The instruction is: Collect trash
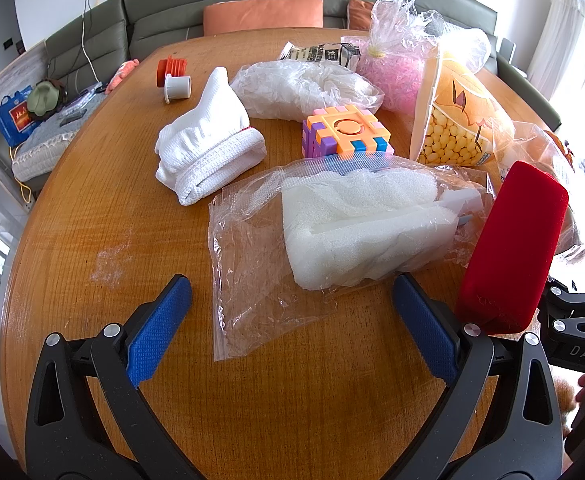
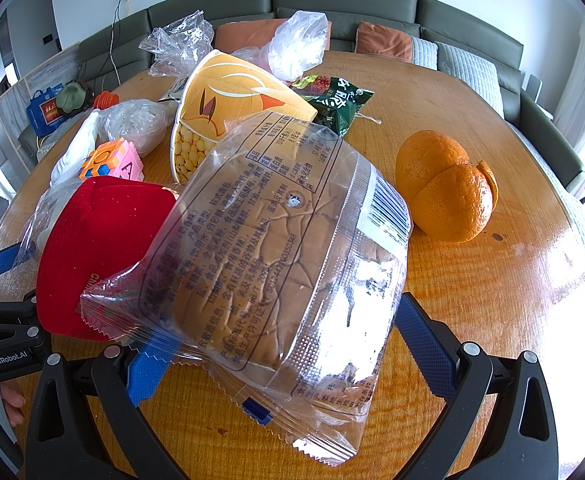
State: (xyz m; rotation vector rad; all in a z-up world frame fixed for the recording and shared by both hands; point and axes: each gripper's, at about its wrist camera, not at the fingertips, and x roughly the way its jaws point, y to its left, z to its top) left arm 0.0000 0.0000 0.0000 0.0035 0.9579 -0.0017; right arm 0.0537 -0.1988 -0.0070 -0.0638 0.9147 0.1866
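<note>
My left gripper (image 1: 291, 286) is open low over the wooden table (image 1: 112, 240). The flat end of a clear plastic bag (image 1: 260, 280) holding white foam (image 1: 356, 224) lies between its blue pads (image 1: 160, 328). My right gripper (image 2: 288, 320) is also open, with a clear bread wrapper (image 2: 276, 248) holding a bun lying between its fingers and covering the left fingertip. A red velvet case (image 2: 100, 248) sits between the two grippers, also seen as the red case (image 1: 512, 252). More trash lies behind: crumpled plastic (image 1: 304, 88), a tipped paper cup (image 1: 448, 120), a green snack wrapper (image 2: 336, 100) and orange peel (image 2: 444, 188).
A white cloth (image 1: 208, 148), a coloured block cube (image 1: 346, 132), a pink-filled bag (image 1: 392, 76) and orange and white caps (image 1: 172, 76) lie on the table. A grey sofa (image 1: 196, 12) with orange cushions curves behind it. A person's fingers (image 2: 10, 404) show at the lower left.
</note>
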